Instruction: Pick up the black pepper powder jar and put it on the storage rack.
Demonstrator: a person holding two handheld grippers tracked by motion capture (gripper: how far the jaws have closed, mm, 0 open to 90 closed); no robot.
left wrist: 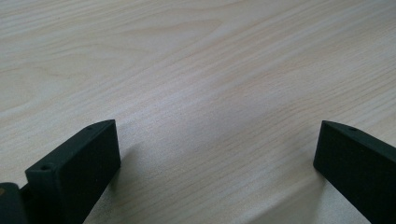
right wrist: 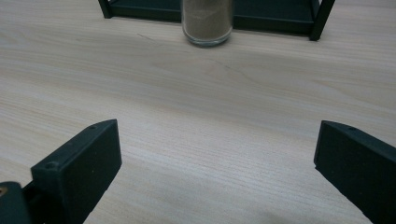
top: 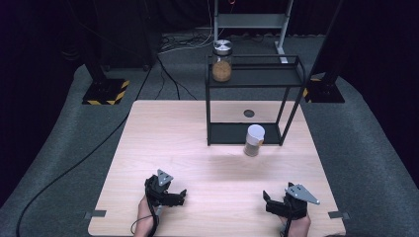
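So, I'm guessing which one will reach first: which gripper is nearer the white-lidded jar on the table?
Right. The right gripper sits below and slightly right of the white-lidded jar, facing it. The left gripper is farther off, to the jar's lower left.

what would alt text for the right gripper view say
The right gripper, its two black jaws wide apart, hovers over a pale wooden table and faces a clear glass jar of brownish powder. Behind the jar stands a black metal shelf rack.
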